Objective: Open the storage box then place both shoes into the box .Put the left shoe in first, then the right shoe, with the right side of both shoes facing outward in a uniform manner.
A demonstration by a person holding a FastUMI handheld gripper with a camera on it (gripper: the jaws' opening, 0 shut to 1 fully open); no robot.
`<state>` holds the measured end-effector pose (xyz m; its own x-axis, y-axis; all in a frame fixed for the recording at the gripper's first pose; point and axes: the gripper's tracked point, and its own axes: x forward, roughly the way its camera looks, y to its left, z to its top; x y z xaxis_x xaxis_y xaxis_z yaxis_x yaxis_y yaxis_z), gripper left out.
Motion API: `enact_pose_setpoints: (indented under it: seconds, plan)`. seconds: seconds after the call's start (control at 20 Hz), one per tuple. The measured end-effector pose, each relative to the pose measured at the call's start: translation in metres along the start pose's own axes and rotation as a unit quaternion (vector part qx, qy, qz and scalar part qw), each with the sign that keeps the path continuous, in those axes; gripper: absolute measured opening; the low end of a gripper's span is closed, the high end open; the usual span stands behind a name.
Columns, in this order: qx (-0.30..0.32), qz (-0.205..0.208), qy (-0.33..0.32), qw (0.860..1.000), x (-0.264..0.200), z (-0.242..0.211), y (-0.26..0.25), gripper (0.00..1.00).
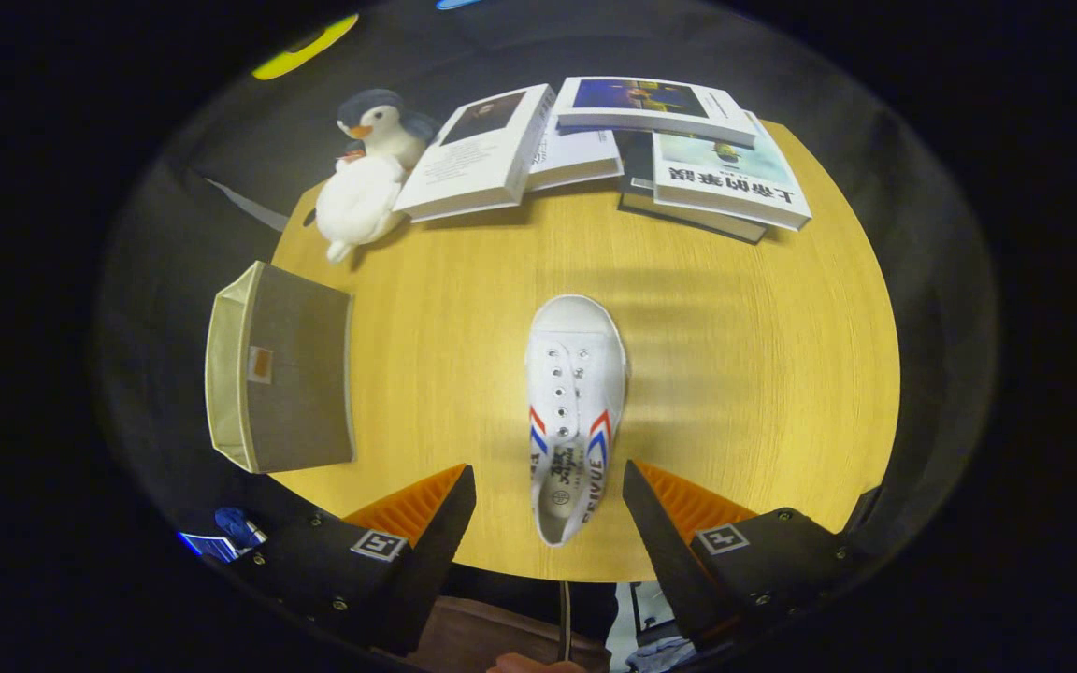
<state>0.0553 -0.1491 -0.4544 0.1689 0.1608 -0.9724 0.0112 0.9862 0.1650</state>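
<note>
A white canvas shoe (574,411) with red and blue stripes lies on the round wooden table (735,355), toe pointing away from me. Its heel end sits between my two fingers, which stand wide apart and touch nothing. My gripper (548,495) is open, hovering above the table's near edge. A grey fabric storage box (281,379) with a pale lining stands to the left of the shoe, at the table's left edge, lying on its side with its opening facing left.
Several books (613,150) are spread along the far side of the table. A plush penguin (380,126) and a white plush toy (356,206) sit at the far left, beyond the box. Bare wood lies right of the shoe.
</note>
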Motion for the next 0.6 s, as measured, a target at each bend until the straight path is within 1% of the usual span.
enact_pose_setpoints:
  seconds: [0.1,0.2,0.25,0.6]
  plan:
    - [0.012,0.001,0.014,1.000,0.011,-0.007,-0.009,0.96]
    - [0.009,-0.005,0.019,1.000,0.019,-0.010,-0.018,0.96]
    - [0.008,-0.008,0.022,1.000,0.022,-0.011,-0.021,0.94]
    - [0.008,-0.019,0.034,0.999,0.045,-0.013,-0.035,0.94]
